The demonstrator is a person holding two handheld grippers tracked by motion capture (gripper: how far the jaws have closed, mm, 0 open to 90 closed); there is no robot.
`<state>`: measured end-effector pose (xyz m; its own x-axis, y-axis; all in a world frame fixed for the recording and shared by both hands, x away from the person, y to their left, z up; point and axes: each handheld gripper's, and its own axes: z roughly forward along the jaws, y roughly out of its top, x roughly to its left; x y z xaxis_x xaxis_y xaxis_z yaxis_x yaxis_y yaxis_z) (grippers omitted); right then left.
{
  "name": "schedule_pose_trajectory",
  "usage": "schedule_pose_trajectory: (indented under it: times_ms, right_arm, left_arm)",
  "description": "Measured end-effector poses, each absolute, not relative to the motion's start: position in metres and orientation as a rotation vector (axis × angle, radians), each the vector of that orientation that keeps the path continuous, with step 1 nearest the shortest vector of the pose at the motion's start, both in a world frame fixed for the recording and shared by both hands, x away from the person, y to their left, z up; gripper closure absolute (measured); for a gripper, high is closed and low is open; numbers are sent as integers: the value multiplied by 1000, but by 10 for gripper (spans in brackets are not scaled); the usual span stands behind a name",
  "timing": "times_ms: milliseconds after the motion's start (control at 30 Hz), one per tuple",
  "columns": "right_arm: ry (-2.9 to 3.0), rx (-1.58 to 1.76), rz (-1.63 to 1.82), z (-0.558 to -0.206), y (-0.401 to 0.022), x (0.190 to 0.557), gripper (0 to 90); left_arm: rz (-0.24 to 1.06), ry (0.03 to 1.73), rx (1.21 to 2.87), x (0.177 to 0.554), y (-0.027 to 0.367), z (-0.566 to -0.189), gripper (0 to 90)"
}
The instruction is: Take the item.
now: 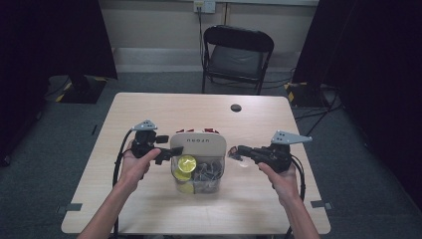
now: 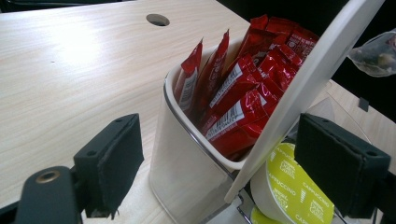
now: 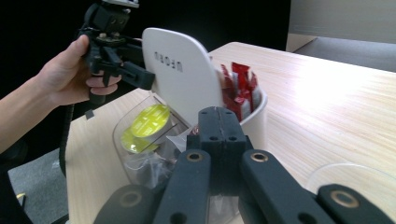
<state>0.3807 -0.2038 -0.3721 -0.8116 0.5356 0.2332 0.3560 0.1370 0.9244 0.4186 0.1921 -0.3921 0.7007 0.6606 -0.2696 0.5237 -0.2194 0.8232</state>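
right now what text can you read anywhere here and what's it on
"CAPPUCCINO" - on the yellow capsule lid, repeated round its rim.
"UFORD", roughly - grey letters on the white divider; unclear in the high view.
Red sachets: white label strips with print, too small and blurred to read.

The organiser box point(image 1: 198, 167) is sitting near the middle of the table point(image 1: 149, 107). Its lid point(image 1: 198, 144) is standing up, dividing the box into a far compartment and a near one. Sachets point(image 2: 243, 98) are standing upright in the far compartment, behind the lid. Coffee capsules point(image 1: 186, 163) are lying in the near compartment, in front of the lid, toward the box's left side. The left gripper point(image 1: 164, 153) is hovering just left of the box, its jaws straddling the lid's edge. The right gripper point(image 1: 235, 150) is hovering just right of the box, holding a small packet point(image 1: 238, 158). A chair point(image 1: 236, 55) is standing beyond the table, behind the box.
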Motion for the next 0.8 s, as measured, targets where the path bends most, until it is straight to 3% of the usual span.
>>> schedule_pose_trajectory:
  times_ms: [800]
  right_arm:
    - [2193, 996, 1633, -378, -216, 408, 900]
  left_arm:
    - [166, 922, 1886, 419, 193, -392, 151]
